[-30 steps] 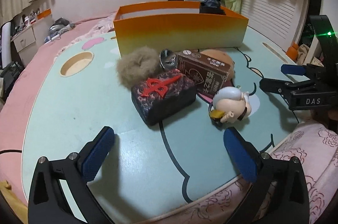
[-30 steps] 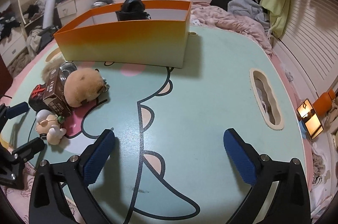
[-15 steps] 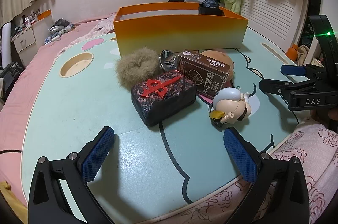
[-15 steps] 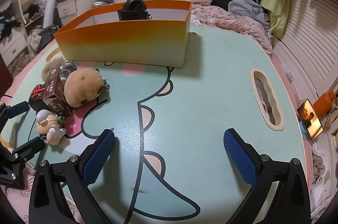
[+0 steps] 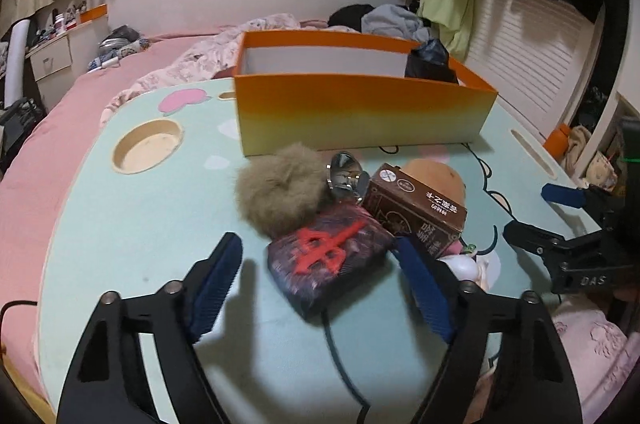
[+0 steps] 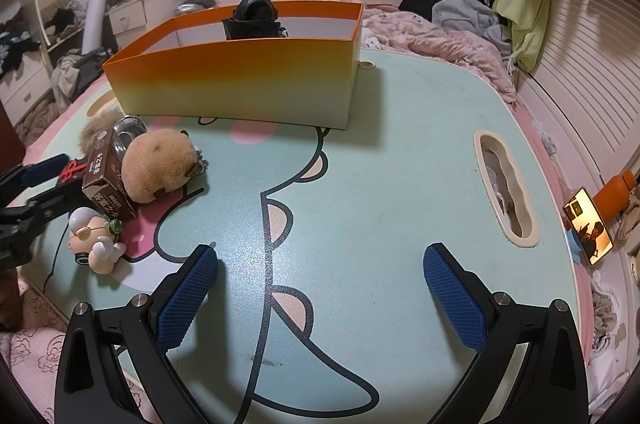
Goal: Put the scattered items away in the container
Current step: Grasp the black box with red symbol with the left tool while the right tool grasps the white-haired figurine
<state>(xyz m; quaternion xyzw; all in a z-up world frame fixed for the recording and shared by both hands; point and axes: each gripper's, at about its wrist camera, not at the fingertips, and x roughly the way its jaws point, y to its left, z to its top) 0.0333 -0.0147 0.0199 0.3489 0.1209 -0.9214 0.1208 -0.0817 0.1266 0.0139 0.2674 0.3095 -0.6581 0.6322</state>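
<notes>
The left gripper (image 5: 320, 276) hangs low over the pale green cartoon-printed table (image 5: 132, 232), its blue-padded jaws closing around the dark block with the red raised character (image 5: 330, 258). The block lies flat between the jaws; the right pad sits just beside its right end, the left pad is apart from it, and neither presses on it.

Just behind the block lies the fluffy tan pompom (image 5: 280, 188), touching it. To the pompom's right are a shiny round metal piece (image 5: 346, 174) and the brown printed carton (image 5: 416, 208), which leans against the round brown plush toy (image 5: 436, 176). The small white-haired figurine (image 6: 94, 238) lies in front of the carton, partly hidden behind the left gripper's right finger in the left wrist view.

The rectangular orange-to-yellow cardboard box (image 5: 360, 108) stands on the table behind the pile, near it. A black crumpled item (image 6: 254, 14) sits inside.

The right gripper (image 6: 320, 290) hovers with jaws spread wide over bare table, well apart from the pile, with nothing between them.
</notes>
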